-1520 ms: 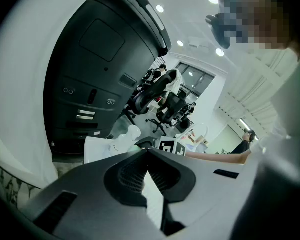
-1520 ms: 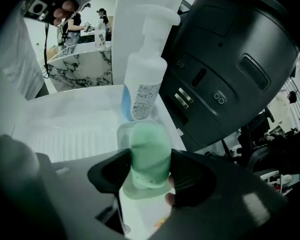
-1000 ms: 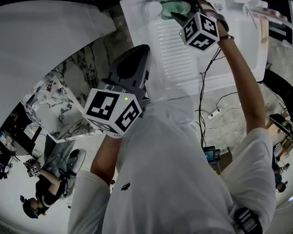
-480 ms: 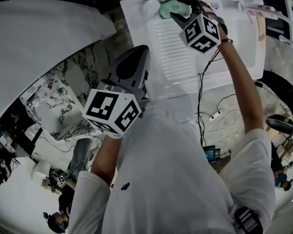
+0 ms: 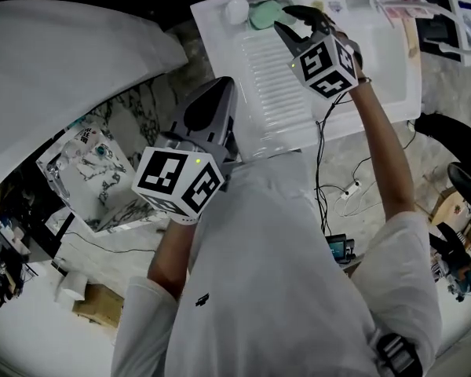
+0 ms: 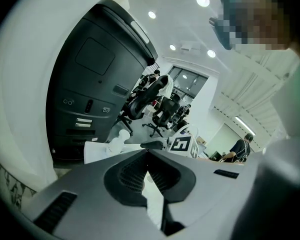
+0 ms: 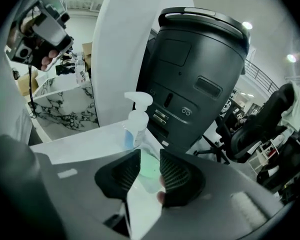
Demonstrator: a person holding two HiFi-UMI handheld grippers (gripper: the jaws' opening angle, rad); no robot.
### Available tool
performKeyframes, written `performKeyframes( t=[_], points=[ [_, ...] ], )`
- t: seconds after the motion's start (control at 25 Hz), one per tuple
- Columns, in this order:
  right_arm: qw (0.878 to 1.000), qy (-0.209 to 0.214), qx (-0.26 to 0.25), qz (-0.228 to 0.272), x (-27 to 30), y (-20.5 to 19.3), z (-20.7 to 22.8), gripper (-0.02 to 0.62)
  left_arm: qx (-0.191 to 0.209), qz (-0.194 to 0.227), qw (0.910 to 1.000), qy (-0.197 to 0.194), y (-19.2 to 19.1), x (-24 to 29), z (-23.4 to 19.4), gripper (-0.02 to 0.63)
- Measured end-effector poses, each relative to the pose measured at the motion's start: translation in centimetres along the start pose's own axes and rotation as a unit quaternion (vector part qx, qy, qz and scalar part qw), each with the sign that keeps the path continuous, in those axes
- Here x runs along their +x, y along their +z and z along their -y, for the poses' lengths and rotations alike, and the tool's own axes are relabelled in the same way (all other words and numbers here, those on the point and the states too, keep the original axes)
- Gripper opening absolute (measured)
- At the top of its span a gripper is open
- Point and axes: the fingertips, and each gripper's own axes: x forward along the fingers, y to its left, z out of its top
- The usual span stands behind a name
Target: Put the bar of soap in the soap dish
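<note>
Soap dish [image 7: 149, 185]: pale and hard to make out; it sits in the 11 o'clock corner of the white basin [image 5: 377, 77] in the head view.
Bar of soap [image 5: 265, 12]: green, lying in the dish, with nothing holding it (in the right gripper view it shows only through the gap between the jaws, beyond them).
Basin contents: a ribbed drainboard [image 5: 275, 85] runs down its middle. A white round knob [image 5: 237, 9] stands just beside the soap at its 9 o'clock.
Right gripper [image 5: 297, 20]: just at 3 o'clock of the soap and apart from it. Its jaws have just been closing and now stand narrowly apart, with nothing pressed between the pads.
Left gripper [image 5: 213, 104]: at 7 o'clock of the basin, over its near edge. The jaw tips meet and nothing is between them.
Around: a spray bottle [image 7: 137, 121] stands at 12 o'clock beyond the soap in the right gripper view, with a tall dark bin [image 7: 200, 69] behind it. A cable [image 5: 330, 124] hangs down along the right arm.
Edges and room: the drainboard between the two grippers is bare. A big white panel [image 5: 63, 77] borders the basin at 9 o'clock.
</note>
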Motion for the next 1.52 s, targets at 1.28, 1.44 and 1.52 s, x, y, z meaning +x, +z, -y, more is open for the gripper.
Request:
performKeyframes(
  t=[1.28,1.44,1.52],
  points=[
    [0.967,-0.126,0.177,0.132,-16.8,7.8,-6.7,0.024,0.059,0.04,0.9967,-0.04,-0.5,-7.6,4.2,0.009],
    [0.955,-0.141,0.213,0.152,-19.6,9.5,-7.6,0.024,0.061,0.051,0.9958,-0.046,0.0,-9.1,4.5,0.009],
    [0.948,-0.153,0.225,0.165,-21.2,10.4,-7.9,0.024,0.064,0.057,0.9952,-0.048,0.4,-9.9,4.8,0.009]
  ],
)
